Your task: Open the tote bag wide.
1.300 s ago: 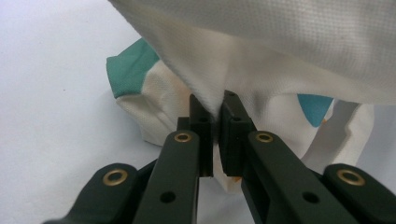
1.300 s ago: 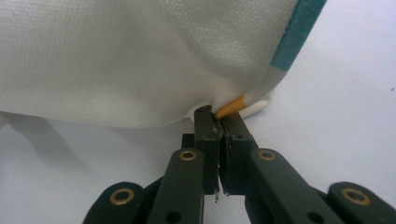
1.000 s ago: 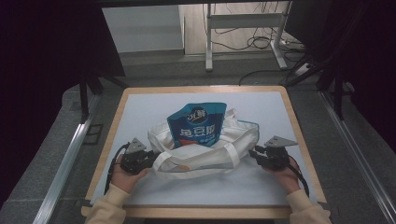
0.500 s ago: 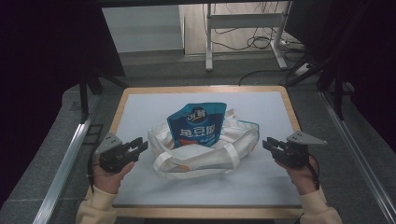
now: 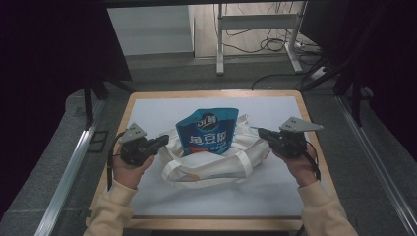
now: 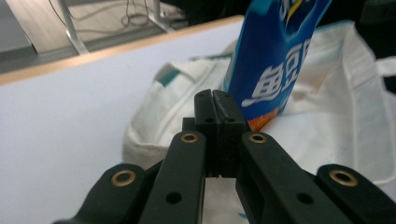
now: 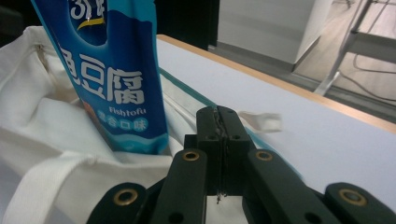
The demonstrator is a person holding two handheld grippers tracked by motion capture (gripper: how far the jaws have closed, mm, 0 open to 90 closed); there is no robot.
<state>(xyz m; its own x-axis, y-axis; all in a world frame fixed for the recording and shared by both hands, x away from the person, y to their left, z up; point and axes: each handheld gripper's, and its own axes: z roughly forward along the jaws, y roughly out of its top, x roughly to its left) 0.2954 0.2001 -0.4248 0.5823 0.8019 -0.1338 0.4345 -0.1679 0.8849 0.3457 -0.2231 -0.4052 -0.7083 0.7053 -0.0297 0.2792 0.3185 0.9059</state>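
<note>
Grippers flanking a tote bag with a snack pouch on the bench.

White tote bag (image 5: 216, 160) lies mid-bench (image 5: 147, 105) on the white surface, straps spread at its front; blue fish-tofu pouch (image 5: 206, 135) rests partly inside the bag's mouth, upper half protruding toward the far edge; left gripper (image 5: 160, 142) sits just beside the bag's left edge, jaws pressed together on nothing; right gripper (image 5: 263, 132) sits at the bag's right edge, jaws likewise closed and empty; in the left gripper view the pouch (image 6: 271, 65) rises behind the closed jaws; in the right gripper view the pouch (image 7: 116, 79) stands left of the jaws.
</note>
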